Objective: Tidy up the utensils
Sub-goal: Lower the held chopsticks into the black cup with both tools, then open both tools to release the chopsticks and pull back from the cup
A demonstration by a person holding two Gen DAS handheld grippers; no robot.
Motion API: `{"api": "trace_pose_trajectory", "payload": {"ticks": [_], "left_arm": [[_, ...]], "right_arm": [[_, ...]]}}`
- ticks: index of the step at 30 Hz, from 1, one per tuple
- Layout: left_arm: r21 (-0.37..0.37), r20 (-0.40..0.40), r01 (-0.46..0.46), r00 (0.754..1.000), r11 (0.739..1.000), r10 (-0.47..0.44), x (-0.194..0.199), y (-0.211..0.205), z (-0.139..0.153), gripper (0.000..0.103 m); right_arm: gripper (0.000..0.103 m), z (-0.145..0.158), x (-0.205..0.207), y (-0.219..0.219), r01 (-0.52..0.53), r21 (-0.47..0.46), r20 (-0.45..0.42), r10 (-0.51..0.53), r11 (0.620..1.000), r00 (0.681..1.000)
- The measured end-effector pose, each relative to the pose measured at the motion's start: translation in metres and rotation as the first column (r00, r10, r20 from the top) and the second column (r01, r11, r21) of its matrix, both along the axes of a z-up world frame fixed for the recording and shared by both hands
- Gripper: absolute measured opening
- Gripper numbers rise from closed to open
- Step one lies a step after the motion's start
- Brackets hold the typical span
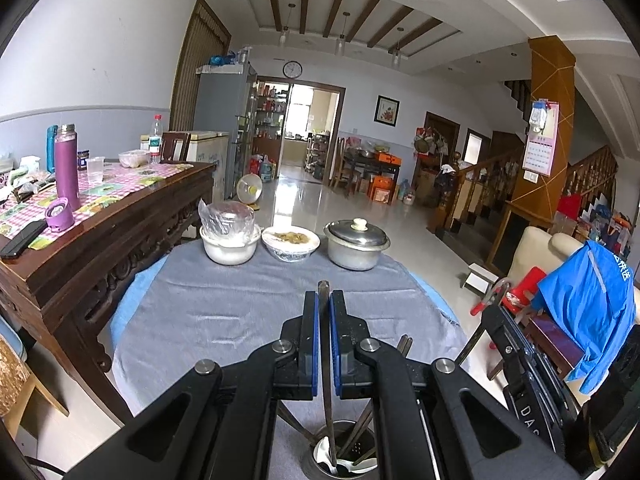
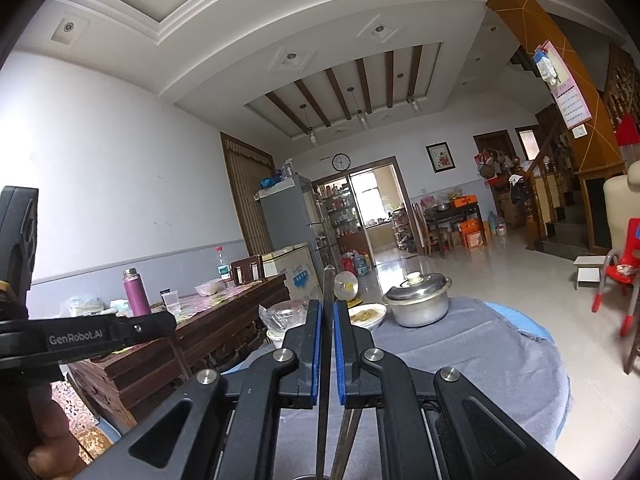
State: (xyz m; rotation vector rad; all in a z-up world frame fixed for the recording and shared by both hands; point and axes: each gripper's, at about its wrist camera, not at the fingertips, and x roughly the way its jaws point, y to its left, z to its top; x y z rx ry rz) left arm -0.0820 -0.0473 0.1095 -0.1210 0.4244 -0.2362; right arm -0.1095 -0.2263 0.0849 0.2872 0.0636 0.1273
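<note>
left gripper (image 1: 324, 312) clamped on dark chopstick (image 1: 323, 294) above metal utensil holder (image 1: 345, 454) at near table edge, right gripper (image 2: 327, 320) clamped on another chopstick (image 2: 329, 284), lidded pot (image 1: 356, 245) beyond

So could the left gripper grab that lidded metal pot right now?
Probably not: the left gripper is already shut on a chopstick, and the pot sits across the grey cloth.
</note>
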Motion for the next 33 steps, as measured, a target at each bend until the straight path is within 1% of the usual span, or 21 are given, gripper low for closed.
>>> {"api": "trace_pose_trajectory", "payload": {"ticks": [10,22,28,33], "left_arm": [[0.012,-0.019,-0.011,1.0,1.0,0.011,0.006,0.0,-0.009,0.006],[0.012,-0.023,-0.018,1.0,1.0,0.018,0.011,0.002,-0.016,0.006],[-0.009,-0.042,-0.03,0.999,1.0,0.029,0.017,0.011,-0.023,0.006],[-0.027,-0.04,-0.064,0.997,0.998,0.063,0.017,0.031,-0.018,0.006]], "right_arm": [[0.007,-0.002,0.001,0.009,0.008,-0.034,0.004,-0.008,0.999,1.0],[0.007,-0.002,0.0,0.01,0.009,-0.04,0.006,-0.009,0.999,1.0],[0.007,0.0,-0.001,0.006,0.014,-0.034,0.001,-0.014,0.999,1.0],[0.007,0.0,-0.001,0.004,0.017,-0.024,0.003,-0.016,1.0,1.0]]}}
